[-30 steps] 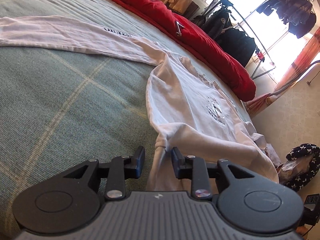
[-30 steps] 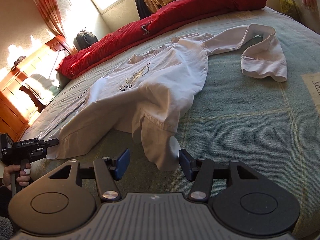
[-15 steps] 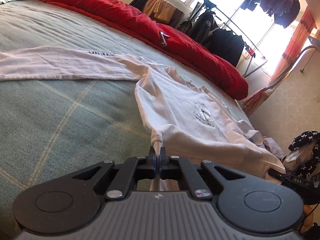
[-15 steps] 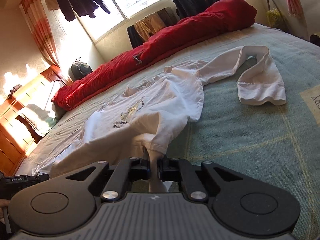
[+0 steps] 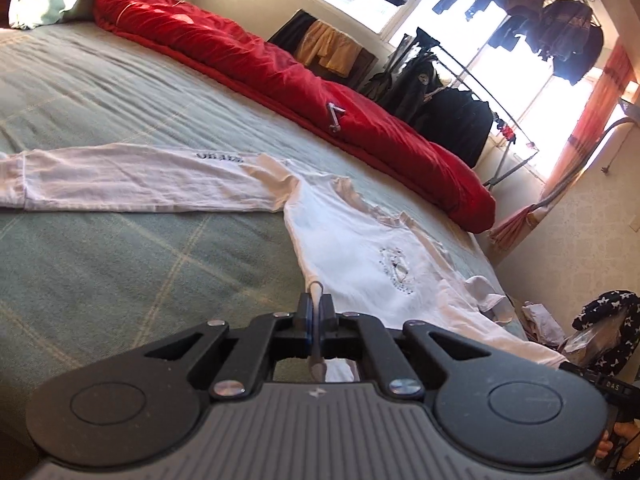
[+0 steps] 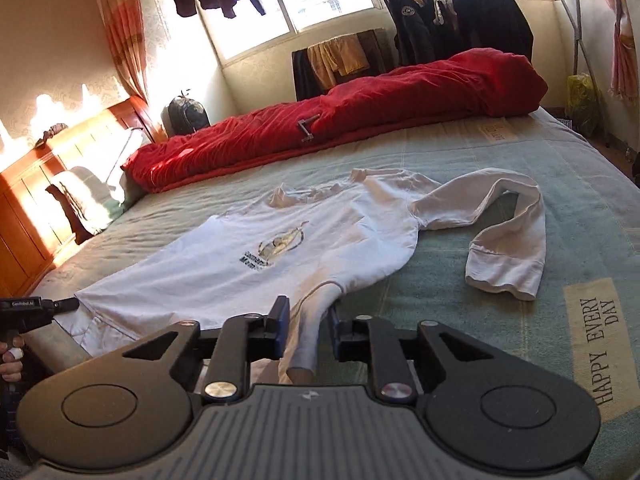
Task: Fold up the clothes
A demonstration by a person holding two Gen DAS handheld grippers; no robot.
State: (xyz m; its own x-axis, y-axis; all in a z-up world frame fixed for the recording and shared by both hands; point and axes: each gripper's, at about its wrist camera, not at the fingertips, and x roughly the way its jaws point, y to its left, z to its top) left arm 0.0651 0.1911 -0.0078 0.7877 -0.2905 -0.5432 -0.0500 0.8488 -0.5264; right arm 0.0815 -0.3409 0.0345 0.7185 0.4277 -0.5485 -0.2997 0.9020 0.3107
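A white long-sleeved shirt [image 5: 360, 240] [image 6: 280, 264] lies front up on a green checked bed cover [image 5: 100, 280] [image 6: 520, 320]. One sleeve [image 5: 120, 180] stretches out straight. The other sleeve [image 6: 508, 248] bends back on itself. My left gripper [image 5: 316, 308] is shut on a thin pinch of the shirt's hem and holds it off the bed. The jaws of my right gripper [image 6: 307, 320] are opening. The hem's other corner hangs between them, with a gap at the right finger. The left gripper [image 6: 36, 308] also shows at the hem's far end.
A red duvet [image 5: 280, 68] [image 6: 400, 100] lies rolled along the far side of the bed. Pillows [image 6: 92, 196] and a wooden headboard [image 6: 24, 200] close one end. A rack of dark clothes [image 6: 460, 20] stands by the window. Bags and cloth [image 5: 600, 320] lie on the floor.
Both grippers rose, lifting the hem. The left gripper went from open to shut on the hem. The right one shut on its corner, then parted again. The shirt body lies flatter.
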